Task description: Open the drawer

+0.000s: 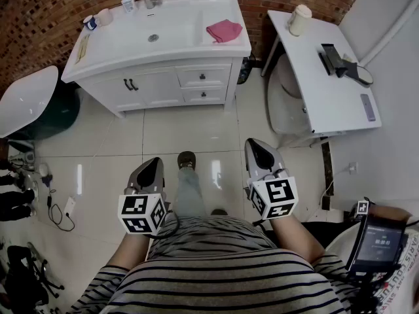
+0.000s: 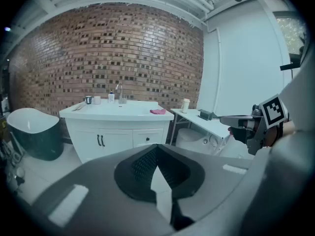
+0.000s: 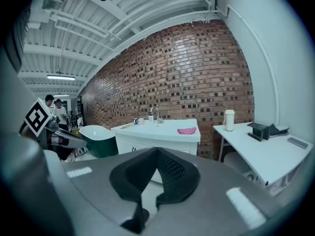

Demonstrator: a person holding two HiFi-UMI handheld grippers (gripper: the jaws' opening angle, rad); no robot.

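Across the floor, in the head view, both vanity drawers [image 1: 203, 77] sit shut, well apart from my left tool [image 1: 154, 165] and right tool [image 1: 260, 150]. Left gripper view: jaws pressed together, empty. Right gripper view: likewise, so I judge that approach, grip and pull all remain.

Ahead of our black fingers [image 3: 129, 177] we see a white drawer [image 1: 203, 77] with a dark knob, a pink cloth [image 1: 224, 30] and a red-brown brick wall [image 1: 52, 5]. Behind them is our grey-and-black striped shirt [image 1: 229, 277].

The vanity [image 1: 157, 87] stands against the wall [image 1: 59, 5], with its drawers [image 1: 203, 77] right of its doors [image 1: 131, 84]. A cloth [image 1: 224, 31] lies on its right. The tub [image 1: 29, 100] is left and the table [image 1: 327, 77] right.
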